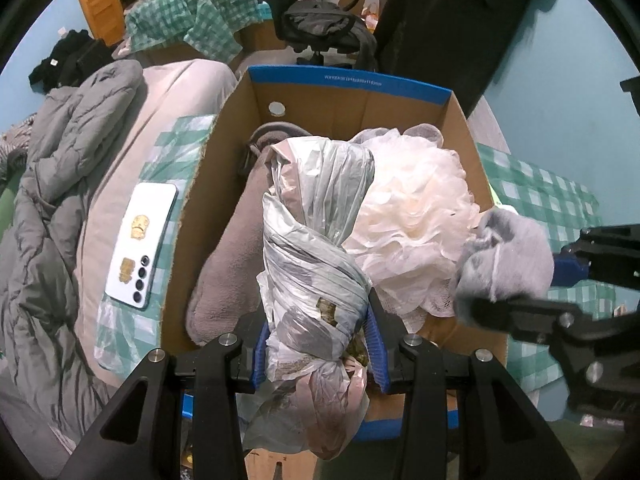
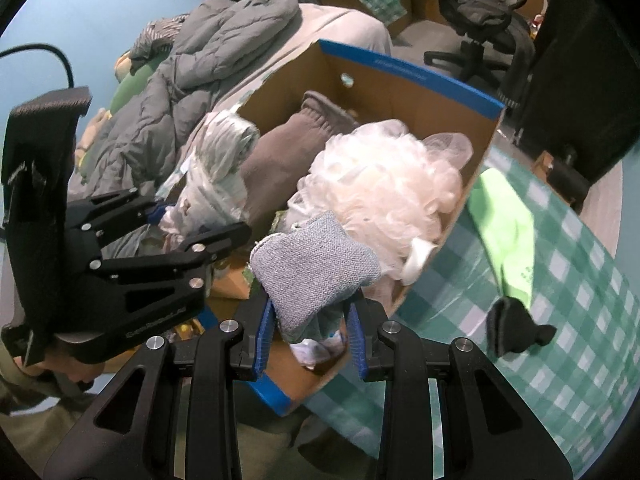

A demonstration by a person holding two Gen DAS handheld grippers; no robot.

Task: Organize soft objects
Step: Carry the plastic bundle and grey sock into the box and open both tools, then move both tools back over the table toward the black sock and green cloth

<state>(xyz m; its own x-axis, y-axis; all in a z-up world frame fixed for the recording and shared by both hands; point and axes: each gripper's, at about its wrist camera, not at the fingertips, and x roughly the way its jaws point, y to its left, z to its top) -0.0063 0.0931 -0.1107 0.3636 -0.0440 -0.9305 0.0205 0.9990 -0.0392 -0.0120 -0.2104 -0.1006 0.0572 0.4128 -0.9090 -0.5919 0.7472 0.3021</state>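
An open cardboard box (image 1: 412, 92) with a blue rim stands on a checked cloth; it also shows in the right wrist view (image 2: 404, 88). Inside lie a brown fleece piece (image 1: 228, 264) and a white mesh pouf (image 1: 416, 216). My left gripper (image 1: 318, 344) is shut on a twisted plastic bag bundle (image 1: 316, 224) held over the box's near edge. My right gripper (image 2: 312, 328) is shut on a grey knitted sock (image 2: 316, 268), held over the box's near right corner; that sock also shows in the left wrist view (image 1: 504, 256).
A white phone (image 1: 140, 244) lies on the bed left of the box, beside a grey quilted jacket (image 1: 60, 184). A lime green cloth (image 2: 508, 232) and a small black item (image 2: 516, 332) lie on the checked cloth (image 2: 580, 340) to the right. An office chair (image 2: 480, 28) stands behind.
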